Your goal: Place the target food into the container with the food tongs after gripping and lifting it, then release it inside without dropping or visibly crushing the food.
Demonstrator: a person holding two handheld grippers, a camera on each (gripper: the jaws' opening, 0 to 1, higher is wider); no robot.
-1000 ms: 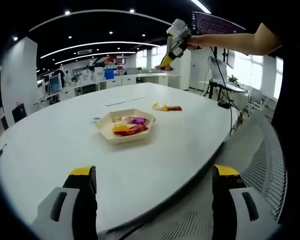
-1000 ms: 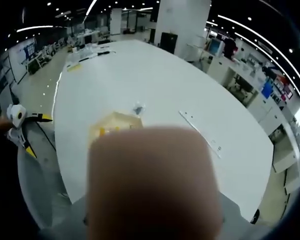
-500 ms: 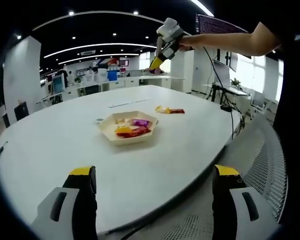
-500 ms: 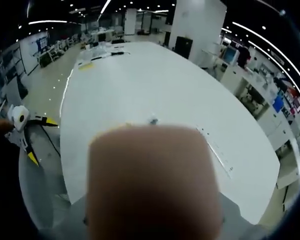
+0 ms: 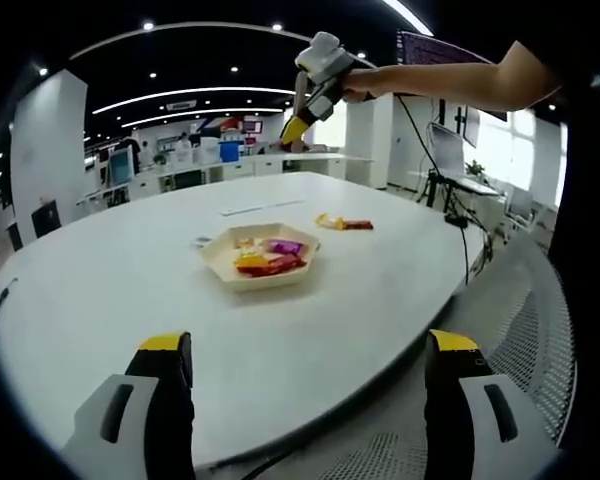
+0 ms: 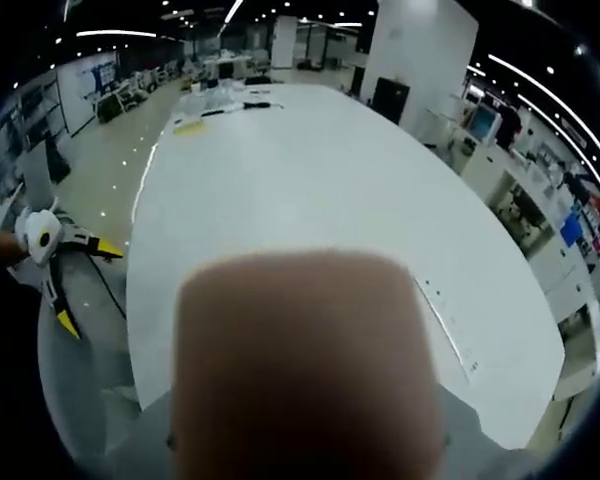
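From the left gripper view I look across a large white oval table [image 5: 110, 290]. My left gripper [image 5: 305, 400] sits low at six o'clock, off the near table edge, its two yellow-tipped jaws standing wide apart with nothing between them. Near the table's middle, at about twelve o'clock from those jaws, rests a shallow beige hexagonal tray [image 5: 262, 260] holding several wrapped snacks in orange, red, purple and yellow [image 5: 265, 256]. At roughly two o'clock from the tray, well apart from it, a yellow-and-red wrapped snack bar [image 5: 344, 222] lies on the bare tabletop. High at one o'clock, a person's bare forearm [image 5: 450, 82] holds the right gripper [image 5: 292, 128] in the air above the far side of the table, its yellow tips pointing down toward seven o'clock; they look close together, but they are too small for me to tell.

In the right gripper view a blurred tan block [image 6: 302, 365] sits right against the lens and hides that gripper's jaws, so I cannot tell their state. Beyond it I see the same white table [image 6: 310, 190] from above. At nine o'clock the left gripper [image 6: 78, 280] shows with its jaws spread, beside a grey mesh chair [image 6: 80, 390].
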